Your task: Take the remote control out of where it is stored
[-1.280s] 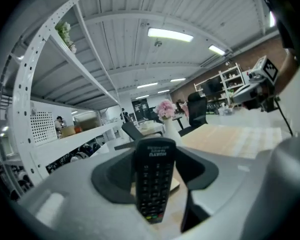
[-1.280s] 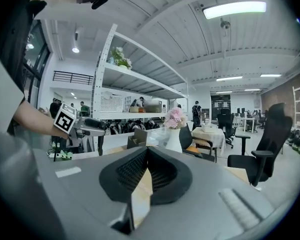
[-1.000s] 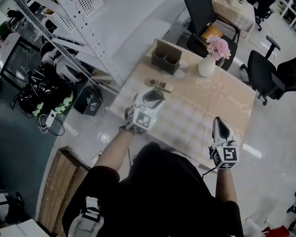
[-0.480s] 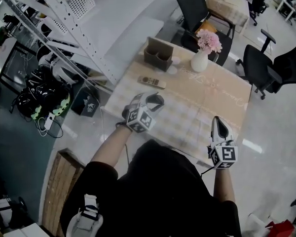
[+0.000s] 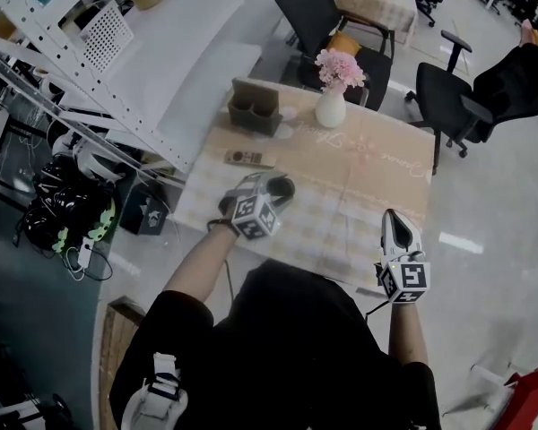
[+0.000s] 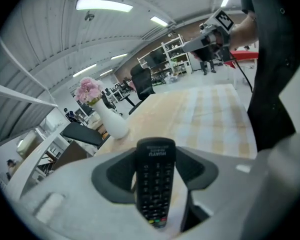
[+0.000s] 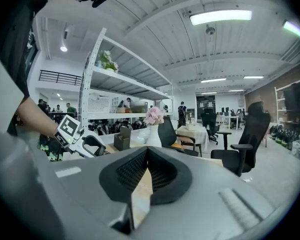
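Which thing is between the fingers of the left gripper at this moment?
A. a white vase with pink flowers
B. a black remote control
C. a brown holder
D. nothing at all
B: in the left gripper view, a black remote control stands between the dark fingers of the left gripper, while the vase stands apart from it on the table.

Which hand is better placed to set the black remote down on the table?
Left. The left gripper holds the remote control between its jaws over the table; the right gripper is shut and empty at the near edge.
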`<state>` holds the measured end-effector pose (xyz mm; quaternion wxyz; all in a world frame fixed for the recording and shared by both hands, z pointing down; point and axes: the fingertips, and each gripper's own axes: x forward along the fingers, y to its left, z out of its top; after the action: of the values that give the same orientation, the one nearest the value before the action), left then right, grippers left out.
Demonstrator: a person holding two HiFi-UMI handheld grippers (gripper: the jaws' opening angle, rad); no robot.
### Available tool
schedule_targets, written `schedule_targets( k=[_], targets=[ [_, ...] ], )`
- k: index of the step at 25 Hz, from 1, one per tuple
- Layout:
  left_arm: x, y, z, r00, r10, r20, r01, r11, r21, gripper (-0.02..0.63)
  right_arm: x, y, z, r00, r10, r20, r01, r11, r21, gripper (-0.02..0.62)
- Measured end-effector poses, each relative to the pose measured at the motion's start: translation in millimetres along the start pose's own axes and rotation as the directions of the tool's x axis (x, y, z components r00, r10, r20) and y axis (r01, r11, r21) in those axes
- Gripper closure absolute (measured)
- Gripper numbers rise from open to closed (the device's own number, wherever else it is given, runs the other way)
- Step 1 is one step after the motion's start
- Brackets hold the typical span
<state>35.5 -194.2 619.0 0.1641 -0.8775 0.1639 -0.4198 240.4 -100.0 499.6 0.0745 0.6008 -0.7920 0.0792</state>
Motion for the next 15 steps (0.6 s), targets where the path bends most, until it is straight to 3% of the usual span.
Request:
schedule_targets(
  k=[6,15],
  targets=[
    [25,-11,5,0.993,-0.109,-0.034,0.111,0.992,0.057,0.367,-11,-16,-7,0.999,-0.047,-0.005,0.047,0.999,0.017,0.591],
    [60,-32,1,0.964,-0.25,-0.093,0.259,0.959,0.111,0.371,-27,-35,-18,0.992,-0.126,-0.033,0.127,0.991,0.039,0.591]
  ],
)
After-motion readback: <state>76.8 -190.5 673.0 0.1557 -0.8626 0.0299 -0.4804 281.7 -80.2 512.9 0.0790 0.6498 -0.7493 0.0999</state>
